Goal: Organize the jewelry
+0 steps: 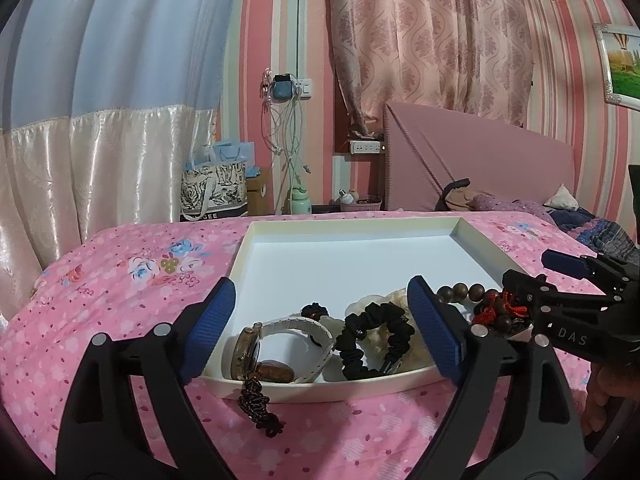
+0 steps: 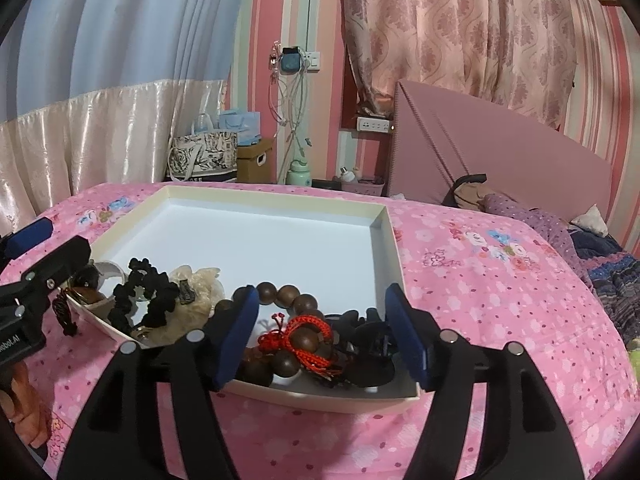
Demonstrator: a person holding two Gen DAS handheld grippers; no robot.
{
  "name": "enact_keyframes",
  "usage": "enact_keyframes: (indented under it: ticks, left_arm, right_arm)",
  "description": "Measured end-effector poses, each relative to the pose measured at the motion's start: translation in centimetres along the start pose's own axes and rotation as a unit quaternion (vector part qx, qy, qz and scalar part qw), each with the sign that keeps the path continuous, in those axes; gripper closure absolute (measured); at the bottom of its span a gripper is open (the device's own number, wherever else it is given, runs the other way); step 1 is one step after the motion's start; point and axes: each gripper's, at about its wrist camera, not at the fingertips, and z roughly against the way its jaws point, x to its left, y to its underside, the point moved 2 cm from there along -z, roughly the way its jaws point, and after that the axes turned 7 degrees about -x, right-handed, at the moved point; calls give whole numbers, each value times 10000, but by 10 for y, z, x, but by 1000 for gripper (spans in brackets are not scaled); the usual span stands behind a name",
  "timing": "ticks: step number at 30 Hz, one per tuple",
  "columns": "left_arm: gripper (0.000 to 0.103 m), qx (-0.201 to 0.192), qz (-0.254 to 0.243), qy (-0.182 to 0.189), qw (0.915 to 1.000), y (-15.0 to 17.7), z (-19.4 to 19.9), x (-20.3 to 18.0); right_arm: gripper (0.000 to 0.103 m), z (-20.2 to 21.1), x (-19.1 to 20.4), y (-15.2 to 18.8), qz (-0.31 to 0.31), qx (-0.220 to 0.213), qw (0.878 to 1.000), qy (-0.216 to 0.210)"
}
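Note:
A shallow white tray (image 1: 352, 222) (image 2: 280, 194) lies on the pink floral bedspread, with jewelry heaped along its near edge. From left to right there is a white-strapped watch (image 1: 260, 344), a black scrunchie (image 1: 376, 334) (image 2: 148, 300) on a cream one (image 2: 196, 280), and brown wooden beads (image 1: 468, 293) (image 2: 288, 294) tied with red cord (image 2: 308, 330). A black hair claw (image 2: 368, 334) is at the right end. A black braided cord (image 1: 256, 404) hangs over the front rim. My left gripper (image 1: 324, 332) is open around the watch and scrunchie. My right gripper (image 2: 324, 336) is open, its pads either side of the beads without touching them.
The bedspread (image 2: 500, 300) surrounds the tray, and its far half is bare white floor (image 2: 280, 240). A pink headboard (image 2: 500, 152) and rumpled clothes (image 2: 560, 232) lie far right. Bags (image 2: 204, 156), a box and a bottle stand beyond the bed by the curtains.

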Motion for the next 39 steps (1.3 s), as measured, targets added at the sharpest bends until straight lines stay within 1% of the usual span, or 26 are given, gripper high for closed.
enact_keyframes:
  ticks: [7,10,11,13,16,22,31,39]
  left_arm:
    - [12,6,219,51,9997,1,-1,8]
    - [10,17,168,36,9999,2,1,6]
    - [8,-1,150,43,9999,2,3,6]
    - [7,-66,113,98,9999,2,8,4]
    - [6,-85,75,106,9999,3,9,3]
    - [6,-41,104,46,9999,3,8,4]
    - [5,-182,-164,-68,9997,3,15,-6]
    - [4,-215,-120,-168,9996,2,16,-4]
  right_arm:
    - [36,1,-15,2,-314,-11,9994,127]
    - [35,3,-20,3,-393,-37,9991,182]
    - [32,6,-20,3,-395,-88,9990,199]
    - [30,9,-19,3,-366,-188,9990,171]
    - [29,9,-15,1,-242,-206,9995,-17]
    - [29,12,-11,-2,-117,-282,9995,67]
    - [29,12,-5,-1,-32,-284,9996,50]
    - [29,14,-8,1,-157,-279,9995,36]
